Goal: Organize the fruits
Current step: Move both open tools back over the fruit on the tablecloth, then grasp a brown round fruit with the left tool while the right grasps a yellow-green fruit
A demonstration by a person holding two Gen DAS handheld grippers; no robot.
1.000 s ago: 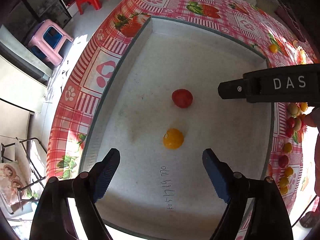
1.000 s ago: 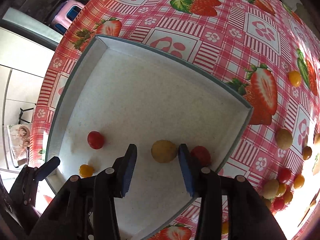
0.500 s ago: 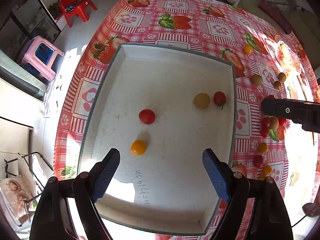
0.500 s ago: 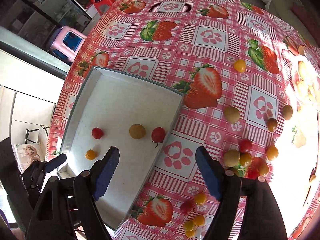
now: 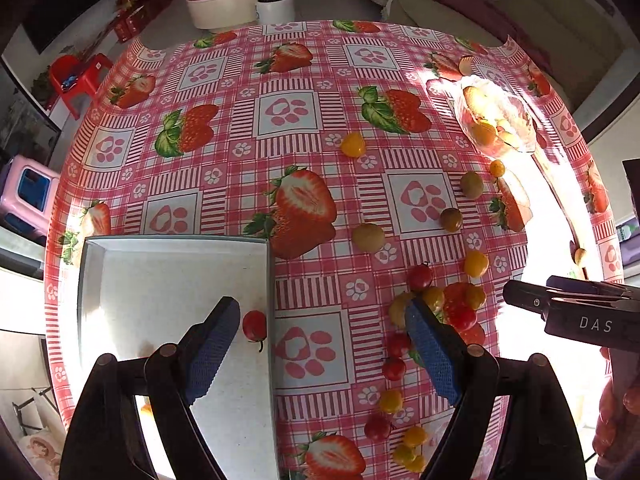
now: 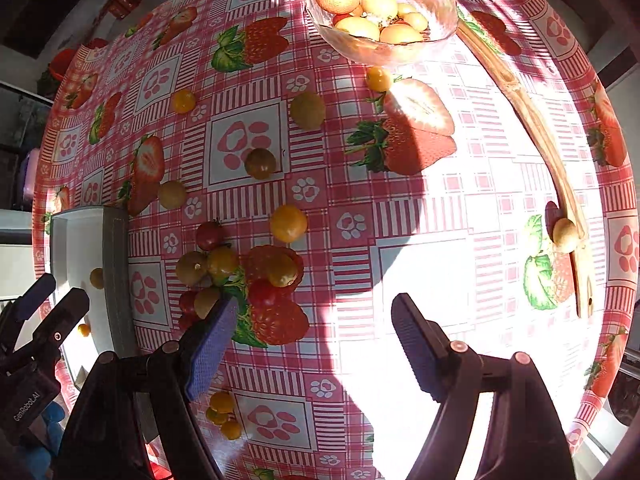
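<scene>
White tray [image 5: 172, 276] far left, red tomato [image 5: 254, 325] inside. Left gripper [image 5: 320, 350] jaws apart, empty. Loose fruit cluster [image 6: 240, 268] between grippers, touching right gripper's [image 6: 308, 348] left pad; its jaws wide, empty, probably nearer.

Loose cherry tomatoes [image 6: 256, 272] beside tray [image 6: 116, 272]

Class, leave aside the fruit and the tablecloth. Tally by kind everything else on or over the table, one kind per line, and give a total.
White tray: 1
Glass bowl: 1
Long wooden utensil: 1
Grippers: 2, the left gripper and the right gripper
Total: 5
</scene>
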